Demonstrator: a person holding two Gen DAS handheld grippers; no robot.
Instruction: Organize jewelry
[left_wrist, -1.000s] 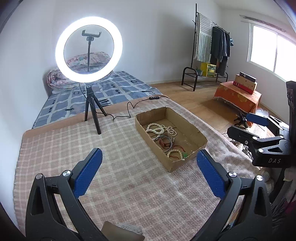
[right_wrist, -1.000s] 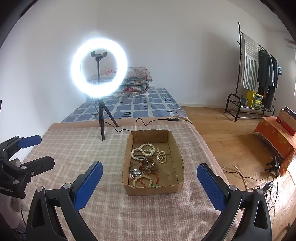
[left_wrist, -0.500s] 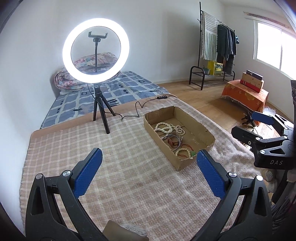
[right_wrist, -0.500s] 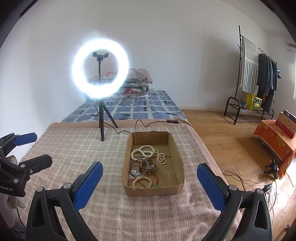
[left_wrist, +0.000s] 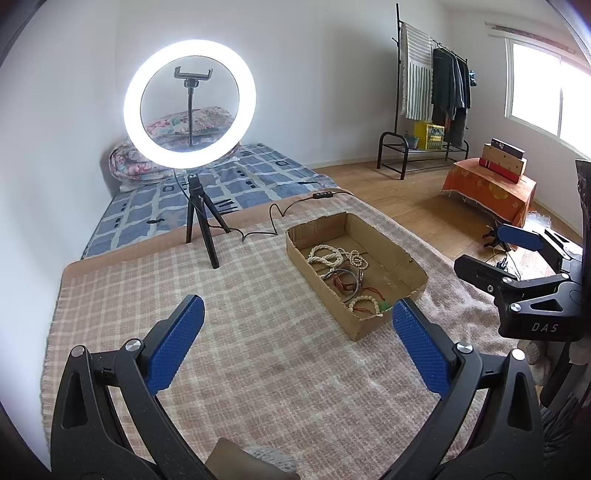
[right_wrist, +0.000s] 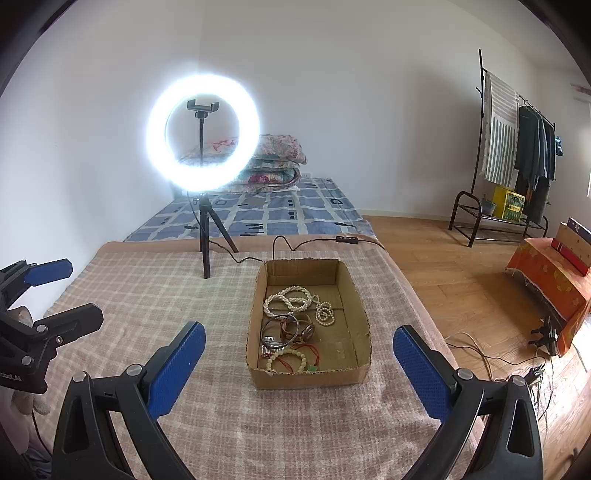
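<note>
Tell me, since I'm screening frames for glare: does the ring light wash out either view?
Right wrist view: the ring light blooms, its edges smeared. Left wrist view: its rim stays crisp; the window overexposes instead.

A cardboard box (right_wrist: 364, 354) sits on the blanket (right_wrist: 155, 295), necklaces (right_wrist: 291, 299) and bracelets (right_wrist: 288, 328) in it; the ring light (right_wrist: 202, 131) stands at its eleven o'clock.
</note>
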